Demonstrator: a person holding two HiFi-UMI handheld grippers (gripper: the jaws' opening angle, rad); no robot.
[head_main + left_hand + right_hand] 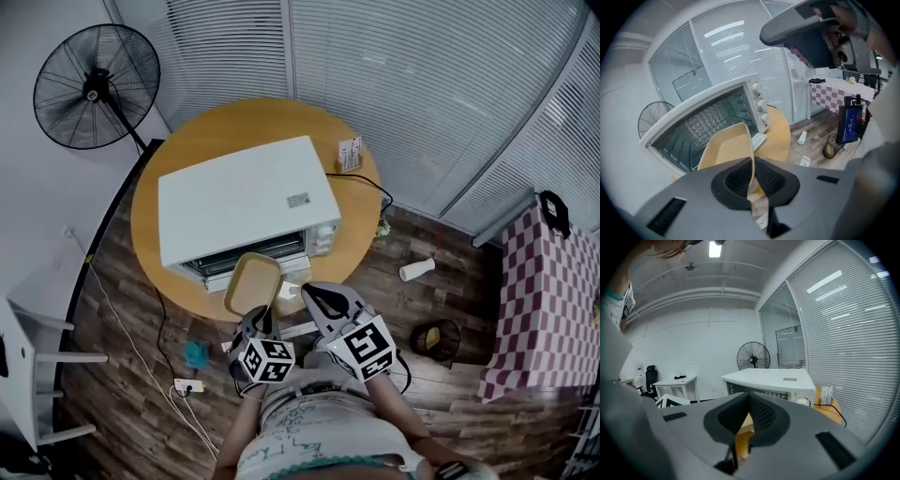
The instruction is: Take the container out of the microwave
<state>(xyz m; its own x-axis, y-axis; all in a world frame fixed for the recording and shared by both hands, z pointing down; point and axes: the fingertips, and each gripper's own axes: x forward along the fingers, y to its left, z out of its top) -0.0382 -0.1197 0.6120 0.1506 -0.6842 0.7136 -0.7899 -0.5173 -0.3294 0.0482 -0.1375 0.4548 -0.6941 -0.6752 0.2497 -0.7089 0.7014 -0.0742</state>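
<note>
Held the container (723,151) by 1 thin wall only, nipped between the pads of the left gripper (751,182), tilted and already clear of the microwave (705,123). Had the right gripper (746,403) pressed together on nothing, just beside. Risked, by this reading, a swing or slip from so narrow a bite, or a knock on the open front. Revealed only in the left gripper view that bite and the bare cavity; only in the head view, both grippers side by side at the round table (178,150) edge.
</note>
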